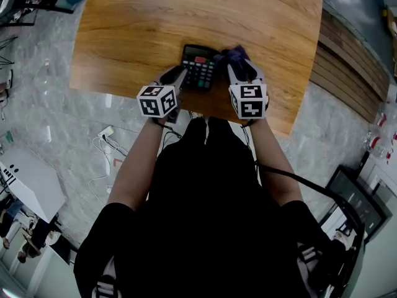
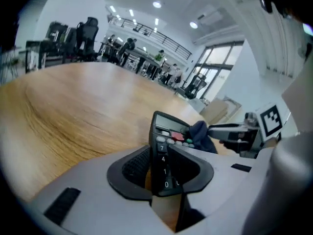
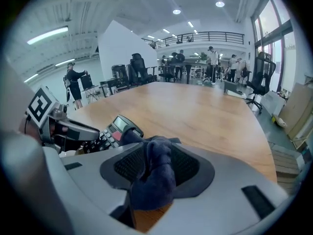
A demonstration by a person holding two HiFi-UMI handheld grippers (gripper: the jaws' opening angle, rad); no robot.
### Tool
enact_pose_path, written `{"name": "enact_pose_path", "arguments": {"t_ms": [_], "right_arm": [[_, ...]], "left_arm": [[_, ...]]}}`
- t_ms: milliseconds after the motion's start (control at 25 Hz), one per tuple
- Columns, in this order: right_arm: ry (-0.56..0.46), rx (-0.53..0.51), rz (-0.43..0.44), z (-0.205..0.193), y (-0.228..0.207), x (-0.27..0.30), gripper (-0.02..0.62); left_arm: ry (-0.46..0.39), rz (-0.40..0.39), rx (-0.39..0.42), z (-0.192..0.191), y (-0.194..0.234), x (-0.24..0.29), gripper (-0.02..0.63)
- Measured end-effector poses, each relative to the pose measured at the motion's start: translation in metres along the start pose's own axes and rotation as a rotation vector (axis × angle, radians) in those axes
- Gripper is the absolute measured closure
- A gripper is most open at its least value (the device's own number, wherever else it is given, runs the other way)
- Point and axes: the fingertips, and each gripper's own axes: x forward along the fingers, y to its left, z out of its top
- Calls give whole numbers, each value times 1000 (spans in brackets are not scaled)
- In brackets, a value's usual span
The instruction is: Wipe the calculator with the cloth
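Note:
A black calculator [image 1: 198, 67] with a red key lies flat near the front edge of the wooden table [image 1: 155, 17]. My left gripper [image 1: 177, 76] straddles its left edge. In the left gripper view the calculator [image 2: 168, 131] sits between the jaws of the left gripper [image 2: 164, 166]; a sliver of wood shows beside one pad, so they stand open around it. A dark blue cloth [image 1: 237, 58] rests at the calculator's right side. In the right gripper view the cloth [image 3: 156, 175] hangs loosely between the pads of my open right gripper [image 3: 156, 161].
The table's front edge [image 1: 205, 113] runs just under both grippers, with the person's body right behind it. Bare wood stretches beyond the calculator. Cables [image 1: 105, 144] and a white box [image 1: 31, 182] lie on the floor at the left. Desks, chairs and people stand far off.

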Motion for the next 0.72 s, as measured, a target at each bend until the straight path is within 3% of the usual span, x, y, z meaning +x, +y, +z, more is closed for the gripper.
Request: {"name": "enact_pose_path", "arguments": {"t_ms": [80,240,360,400,520,720], "right_arm": [[-16,1,-2,4,4,-2,460],[-47,-11,4,7,12,-4,460],[-99,-16,16,18,23,-11,465],[-125,-18,16,24,27,-15,494],[-221,-23,18,46,41,-33,564],[-404,-40,52,99,73,-83,580]], "left_arm": [[-12,60,70,0,7,0,511],[-45,105,141,3,7,2,526],[-143,158,217,23,1,-11,542],[-185,169,244,33,-3,-18,558],[-303,160,314,66,-28,-42,595],[-467,109,381,117,-75,-91,598]]}}
